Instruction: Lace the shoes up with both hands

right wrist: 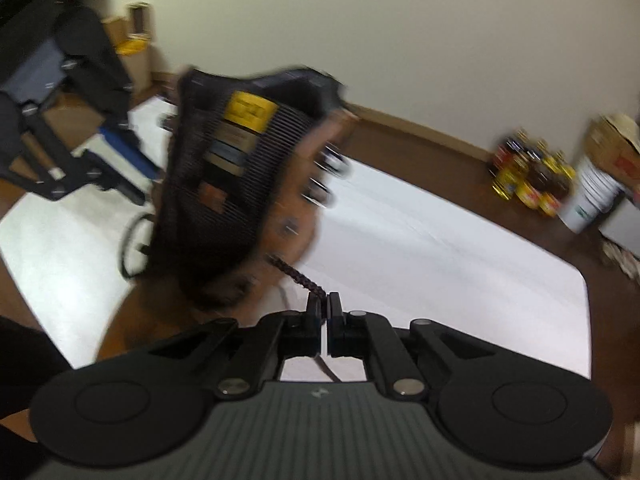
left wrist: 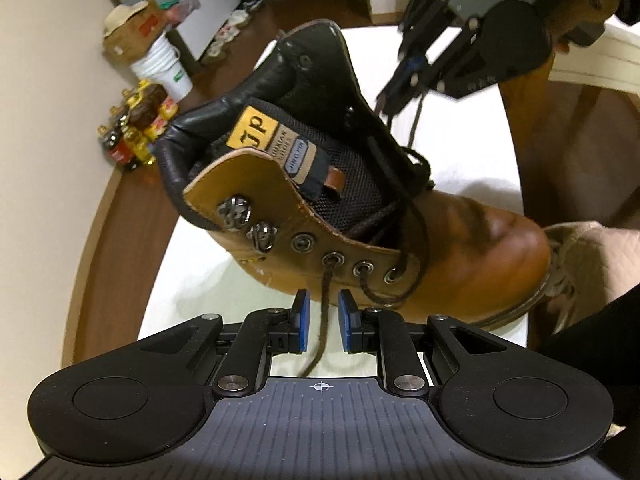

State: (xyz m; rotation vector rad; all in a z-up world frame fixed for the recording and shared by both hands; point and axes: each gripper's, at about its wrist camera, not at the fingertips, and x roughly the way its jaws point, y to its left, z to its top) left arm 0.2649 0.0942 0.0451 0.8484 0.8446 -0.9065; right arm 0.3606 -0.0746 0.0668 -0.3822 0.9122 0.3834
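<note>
A tan boot (left wrist: 360,208) stood on a white sheet (left wrist: 200,288) over the brown counter (left wrist: 120,240), its dark tongue pulled open and a yellow label (left wrist: 252,128) showing inside.

The left tongs (left wrist: 322,322) sat just below the boot's side row of eyelets. Its blue pads (left wrist: 303,322) stood apart, and one brown lace (left wrist: 324,292) hung from the middle eyelet (left wrist: 333,258) straight down through the gap — loose between the pads, touching neither as far as could be seen. So the left tongs were open, with the lace between them but not gripped.

The right tongs (right wrist: 325,308) were shut. In their own view, which was blurred, the pads met on a braided dark lace end (right wrist: 296,274) that ran up and left from the tips toward the boot (right wrist: 240,184), while a short tail of it showed behind the pads. From the left view the same tongs (left wrist: 394,98) hung above and beyond the boot's far side, with a dark lace (left wrist: 414,128) dropping from their tips to the boot's throat.

Past the counter, far from the left tongs and to their left, stood a cluster of bottles (left wrist: 136,128), a white bucket (left wrist: 164,68) and a cardboard box (left wrist: 132,36) against the wall.
</note>
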